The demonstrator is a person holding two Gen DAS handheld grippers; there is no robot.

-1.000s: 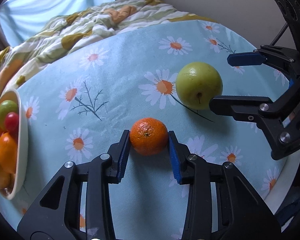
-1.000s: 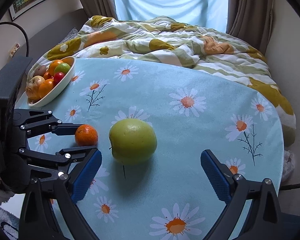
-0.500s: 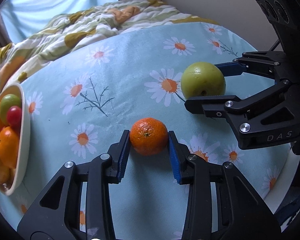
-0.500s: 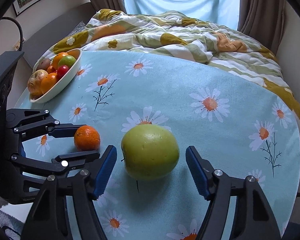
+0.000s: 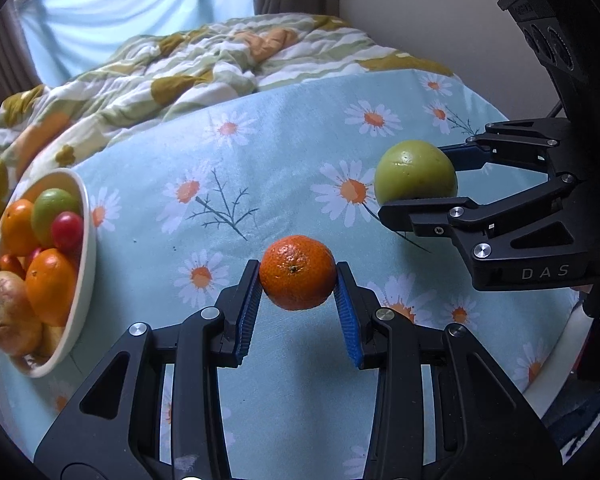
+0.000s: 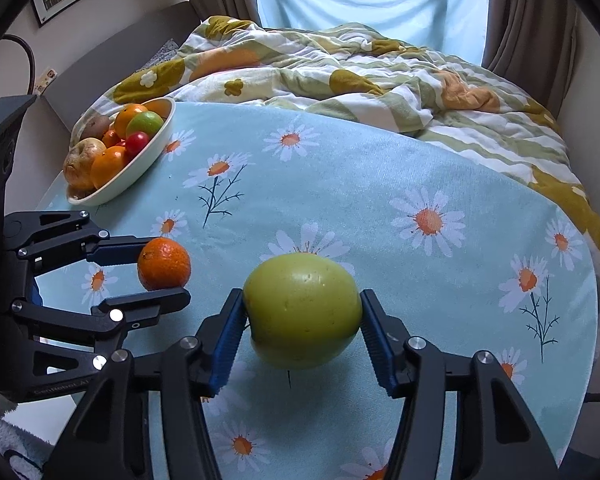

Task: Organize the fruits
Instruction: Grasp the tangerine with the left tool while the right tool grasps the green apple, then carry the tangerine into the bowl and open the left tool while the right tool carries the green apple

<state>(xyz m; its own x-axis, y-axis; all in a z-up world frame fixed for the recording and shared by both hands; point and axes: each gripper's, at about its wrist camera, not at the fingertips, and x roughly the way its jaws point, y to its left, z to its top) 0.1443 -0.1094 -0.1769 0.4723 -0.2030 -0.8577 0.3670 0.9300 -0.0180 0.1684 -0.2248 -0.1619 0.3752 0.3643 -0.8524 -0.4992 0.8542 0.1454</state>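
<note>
Both grippers are gripping the last two loose fruits.

The left gripper [image 5: 298, 300] is clamping the tangerine [image 5: 297, 272] between its pads, and the right gripper [image 6: 302, 340] is squeezing the green apple [image 6: 302, 316]; both appear raised off the tablecloth [image 6: 340, 184]. Carrying them to the filled bowl [image 6: 140, 170], far ahead-left of the fingers, is remaining.

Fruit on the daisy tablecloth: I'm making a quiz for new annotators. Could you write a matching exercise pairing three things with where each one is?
Things:
1. mandarin
2. green apple
3. red cherry tomato

Places:
A. in the white bowl
B. between the left gripper pads
C. between the right gripper pads

Pairs: 1-B, 2-C, 3-A
</note>
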